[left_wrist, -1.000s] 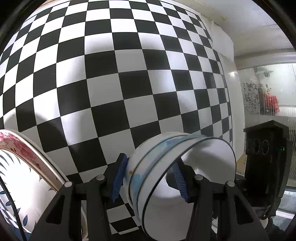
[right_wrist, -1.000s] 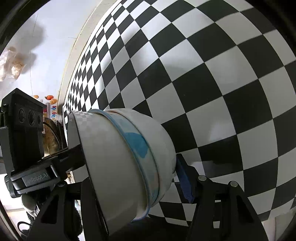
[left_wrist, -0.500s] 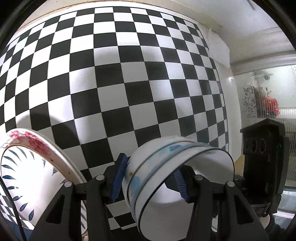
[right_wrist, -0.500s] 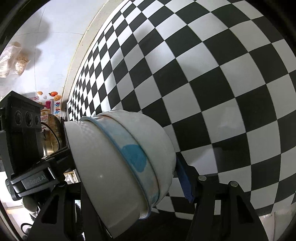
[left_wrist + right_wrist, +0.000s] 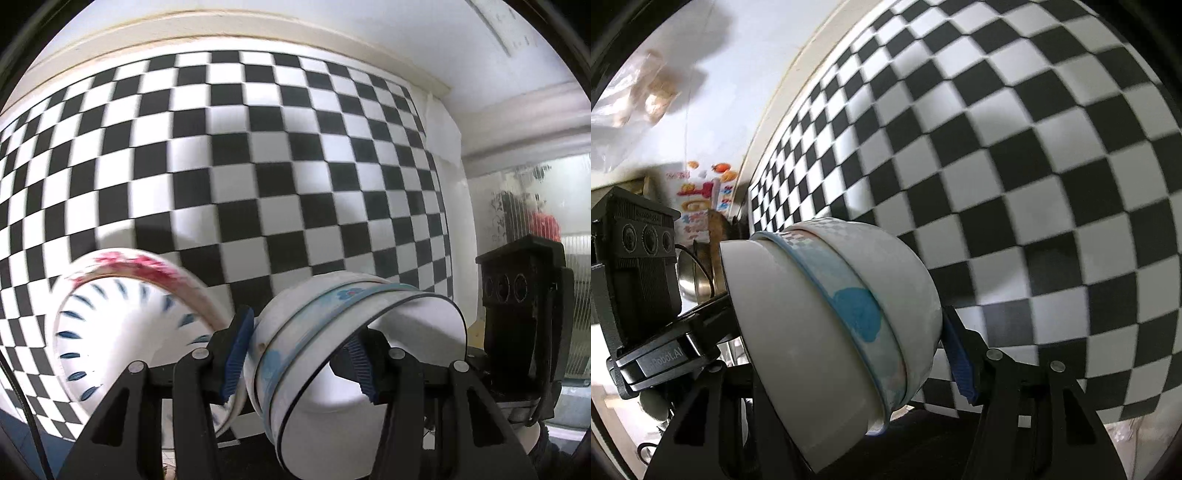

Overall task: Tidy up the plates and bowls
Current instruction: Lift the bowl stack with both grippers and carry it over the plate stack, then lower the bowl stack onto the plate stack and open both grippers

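Observation:
A nested stack of white bowls with a blue band is held tilted on its side between both grippers. My left gripper is shut on the stack's rim, one blue pad outside and one inside. My right gripper is shut on the same stack from the other side; its left finger is hidden behind the bowls. A white bowl with a pink floral rim and blue leaf marks stands on edge to the left of the stack.
A black-and-white checkered wall fills the background close ahead. The other gripper's black camera housing shows at the right; in the right wrist view it is at the left. Metal pots stand behind it.
Both grippers and the bowl stack have tilted and dropped relative to the wall. The floral bowl has come further into the left wrist view, and the wall's top edge now shows.

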A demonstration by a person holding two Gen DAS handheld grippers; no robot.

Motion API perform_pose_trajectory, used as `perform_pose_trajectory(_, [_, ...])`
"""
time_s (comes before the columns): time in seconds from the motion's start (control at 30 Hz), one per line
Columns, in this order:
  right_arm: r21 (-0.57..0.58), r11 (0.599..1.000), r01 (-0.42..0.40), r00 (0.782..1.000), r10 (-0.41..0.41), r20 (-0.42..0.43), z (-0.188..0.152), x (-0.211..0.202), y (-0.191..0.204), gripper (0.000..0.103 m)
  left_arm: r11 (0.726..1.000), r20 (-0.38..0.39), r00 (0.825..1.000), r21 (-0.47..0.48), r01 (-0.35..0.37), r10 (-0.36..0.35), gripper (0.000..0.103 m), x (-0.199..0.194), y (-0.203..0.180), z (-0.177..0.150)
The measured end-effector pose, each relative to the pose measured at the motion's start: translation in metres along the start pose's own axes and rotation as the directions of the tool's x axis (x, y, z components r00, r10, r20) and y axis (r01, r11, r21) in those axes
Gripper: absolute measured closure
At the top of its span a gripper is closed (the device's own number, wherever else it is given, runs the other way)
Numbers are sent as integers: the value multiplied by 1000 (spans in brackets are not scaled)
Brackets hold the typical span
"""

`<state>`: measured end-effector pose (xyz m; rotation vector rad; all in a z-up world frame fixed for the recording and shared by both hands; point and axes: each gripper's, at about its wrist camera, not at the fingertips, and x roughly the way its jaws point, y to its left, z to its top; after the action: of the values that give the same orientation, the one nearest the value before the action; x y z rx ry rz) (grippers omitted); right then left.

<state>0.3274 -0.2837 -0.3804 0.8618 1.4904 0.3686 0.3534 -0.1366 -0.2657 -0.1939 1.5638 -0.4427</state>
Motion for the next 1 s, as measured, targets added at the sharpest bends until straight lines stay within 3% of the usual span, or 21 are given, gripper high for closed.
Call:
perform_pose_trajectory(0.3, [-114,993,-14,995,3,-97,7,51,68,42,992,53,998,-120,-25,32,56,-33,63,-12])
perform_pose_trajectory(0.53, [-190,982,-14,982,-22,-187,2,96,97,42,974,65,997,-226,-33,48,56,-43,115,-29])
perform_pose_trajectory(1.0, [-237,972,-1,957,-68,-282,-3,147,109,42,944,58,997,-330,-21,42,56,-32,161,-47])
